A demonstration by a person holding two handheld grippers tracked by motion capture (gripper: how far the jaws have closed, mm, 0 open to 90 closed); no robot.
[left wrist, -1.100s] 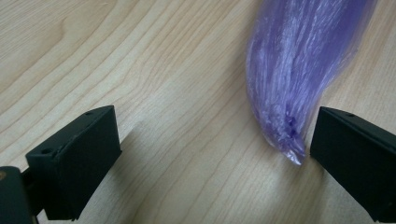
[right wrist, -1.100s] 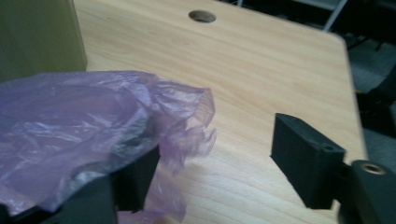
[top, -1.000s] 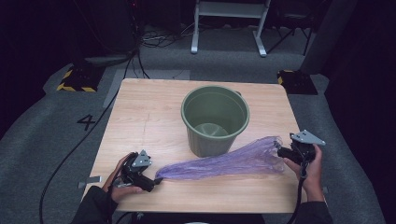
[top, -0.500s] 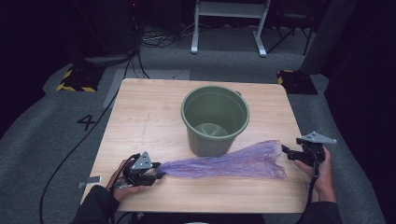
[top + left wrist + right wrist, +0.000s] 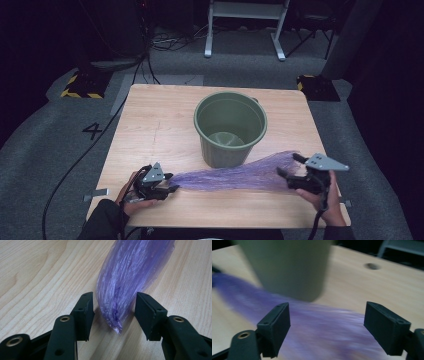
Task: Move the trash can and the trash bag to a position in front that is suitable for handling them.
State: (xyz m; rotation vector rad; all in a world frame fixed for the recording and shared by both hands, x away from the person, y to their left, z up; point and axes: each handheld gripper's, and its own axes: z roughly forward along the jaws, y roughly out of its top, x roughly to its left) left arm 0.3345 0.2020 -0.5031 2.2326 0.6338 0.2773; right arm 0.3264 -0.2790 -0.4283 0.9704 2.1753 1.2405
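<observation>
Grey floor (image 5: 60, 150), black "4" (image 5: 93, 131) (painted)

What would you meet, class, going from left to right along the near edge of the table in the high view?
Left tongs → purple plastic bag → right tongs. The green bucket stands behind the bag, so it is left out.
</observation>
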